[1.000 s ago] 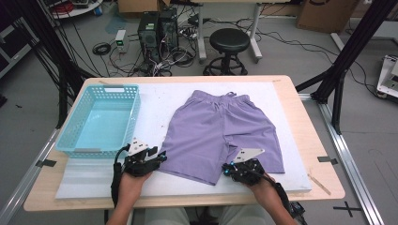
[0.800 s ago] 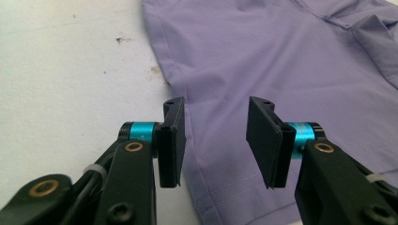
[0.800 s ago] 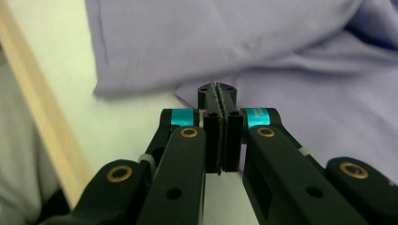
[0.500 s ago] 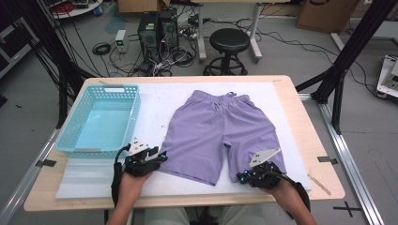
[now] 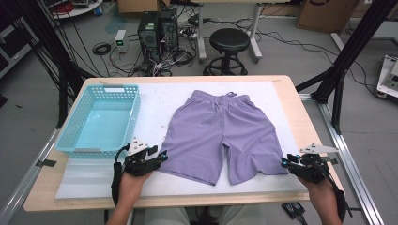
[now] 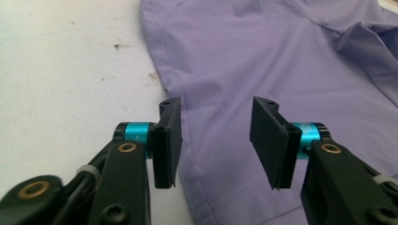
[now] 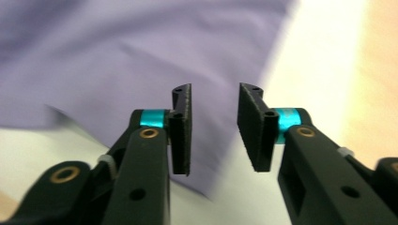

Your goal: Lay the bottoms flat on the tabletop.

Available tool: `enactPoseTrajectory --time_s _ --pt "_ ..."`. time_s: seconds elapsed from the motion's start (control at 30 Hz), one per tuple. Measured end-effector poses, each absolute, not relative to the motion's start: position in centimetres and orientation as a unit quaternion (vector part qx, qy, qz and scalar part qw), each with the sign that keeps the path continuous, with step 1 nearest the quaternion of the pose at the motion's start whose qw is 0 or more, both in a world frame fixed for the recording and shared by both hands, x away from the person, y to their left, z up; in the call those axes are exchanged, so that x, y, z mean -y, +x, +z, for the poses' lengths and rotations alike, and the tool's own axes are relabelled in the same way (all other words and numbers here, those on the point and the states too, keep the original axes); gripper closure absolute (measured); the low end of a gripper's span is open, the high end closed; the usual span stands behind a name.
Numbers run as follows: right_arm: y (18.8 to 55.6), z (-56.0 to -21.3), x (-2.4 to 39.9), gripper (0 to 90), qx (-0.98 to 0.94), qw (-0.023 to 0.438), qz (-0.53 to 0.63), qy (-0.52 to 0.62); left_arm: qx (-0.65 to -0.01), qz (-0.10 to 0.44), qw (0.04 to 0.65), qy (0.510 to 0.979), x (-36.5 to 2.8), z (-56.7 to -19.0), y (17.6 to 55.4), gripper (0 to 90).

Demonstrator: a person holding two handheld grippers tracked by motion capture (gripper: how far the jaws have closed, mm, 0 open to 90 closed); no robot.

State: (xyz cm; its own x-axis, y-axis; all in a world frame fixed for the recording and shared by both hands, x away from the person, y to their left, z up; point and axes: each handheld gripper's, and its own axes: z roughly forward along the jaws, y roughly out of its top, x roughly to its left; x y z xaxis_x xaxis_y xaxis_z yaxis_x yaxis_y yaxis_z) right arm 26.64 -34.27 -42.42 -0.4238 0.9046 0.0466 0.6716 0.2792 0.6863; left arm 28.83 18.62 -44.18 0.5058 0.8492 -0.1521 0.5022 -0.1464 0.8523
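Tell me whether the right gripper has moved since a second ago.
Yes. The right gripper slid right, from over the shorts leg to beside its outer edge, its jaws opening, nothing between them.

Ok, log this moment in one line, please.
shorts: flat on mat | left gripper: open at left leg hem | right gripper: just opening, nothing between fingers, beside right hem | basket: empty

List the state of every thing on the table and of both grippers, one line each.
purple shorts: spread flat, unfolded, waistband at the far side.
blue basket: upright, empty.
left gripper: open, over the shorts' leg hem.
right gripper: jaws just opened, nothing between them.
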Motion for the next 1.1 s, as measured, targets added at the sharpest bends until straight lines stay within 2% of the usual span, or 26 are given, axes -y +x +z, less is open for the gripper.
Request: enactPoseTrajectory --time_s 0.13,0.2,0.23,0.33,0.5,0.53,0.57,0.6,0.67,0.73,1.1 --pt "26.4 -43.7 34.1 68.4 -0.797 0.140 0.311 0.498 -0.459 0.187 0.464 0.734 -18.6 -44.2 28.9 52.7" --pt "26.3 -43.5 33.8 88.5 -0.818 0.164 0.278 0.477 -0.460 0.186 0.465 0.733 -18.5 -44.2 28.9 52.7" --pt "26.3 -43.5 33.8 88.5 -0.818 0.164 0.278 0.477 -0.459 0.186 0.465 0.734 -18.5 -44.2 28.9 52.7" --pt "26.2 -43.1 34.7 89.1 -0.813 0.210 0.229 0.492 -0.458 0.185 0.464 0.736 -18.4 -44.2 28.9 52.7" --pt "25.8 -43.3 36.4 87.4 -0.792 0.199 0.250 0.520 -0.459 0.187 0.463 0.735 -18.5 -44.2 28.9 52.7" --pt "25.8 -43.2 36.3 84.9 -0.790 0.200 0.252 0.522 -0.459 0.187 0.464 0.734 -18.5 -44.2 28.9 52.7" --pt "25.9 -42.9 36.1 75.9 -0.783 0.195 0.274 0.523 -0.459 0.187 0.463 0.734 -18.5 -44.2 28.9 52.7" --pt "25.9 -42.9 36.1 75.9 -0.783 0.195 0.274 0.523 -0.459 0.187 0.464 0.734 -18.5 -44.2 29.0 52.7" --pt "25.8 -42.5 35.5 69.1 -0.778 0.184 0.312 0.514 -0.458 0.186 0.463 0.735 -18.5 -44.2 29.0 52.4" --pt "25.7 -42.1 33.3 65.7 -0.784 0.171 0.355 0.481 -0.458 0.185 0.464 0.735 -18.4 -44.3 29.0 52.0" --pt "25.7 -42.4 24.6 65.6 -0.836 0.121 0.397 0.358 -0.457 0.186 0.466 0.734 -18.5 -44.2 28.9 51.2"
